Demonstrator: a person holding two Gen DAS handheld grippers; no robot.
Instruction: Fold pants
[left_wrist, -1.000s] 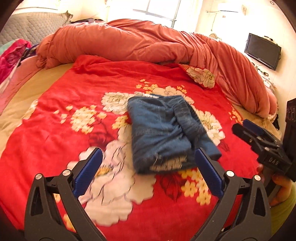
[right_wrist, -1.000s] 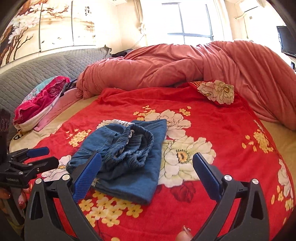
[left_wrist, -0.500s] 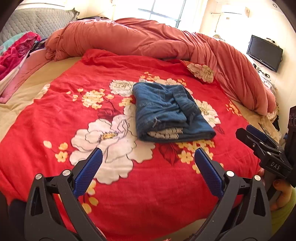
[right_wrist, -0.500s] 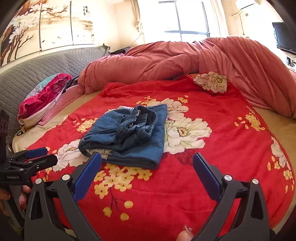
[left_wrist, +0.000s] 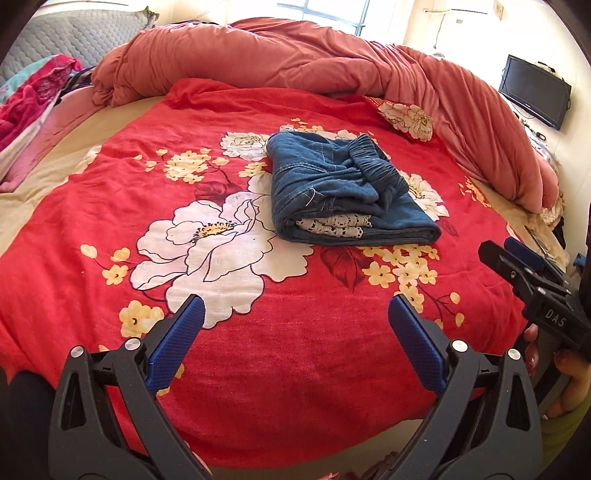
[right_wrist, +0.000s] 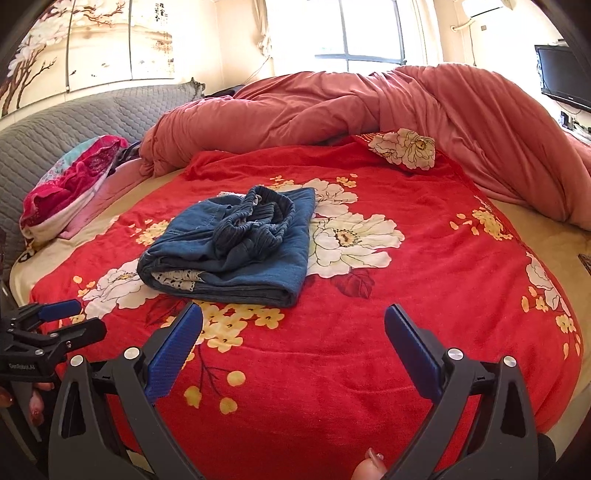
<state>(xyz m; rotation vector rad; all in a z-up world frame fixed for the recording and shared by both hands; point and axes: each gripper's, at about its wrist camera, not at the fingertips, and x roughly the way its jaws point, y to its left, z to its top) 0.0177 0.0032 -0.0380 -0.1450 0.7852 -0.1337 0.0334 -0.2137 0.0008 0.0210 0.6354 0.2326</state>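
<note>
One pair of pants (left_wrist: 343, 192) lies folded into a thick blue denim bundle at the centre of the frame, on the red flowered blanket (left_wrist: 258, 332) that covers the bed. Its long axis runs from the near edge toward the upper part of the frame, the folded end with a strip of white lace facing the viewer and the gathered waistband on top at the far end. Two grippers are held low at the bottom: the left gripper (left_wrist: 295, 343) with jaws wide apart and empty, and the right gripper (right_wrist: 293, 339) likewise spread and holding nothing. One rumpled salmon quilt (left_wrist: 295, 55) crosses the top, and one television (left_wrist: 533, 90) hangs upper right.
</note>
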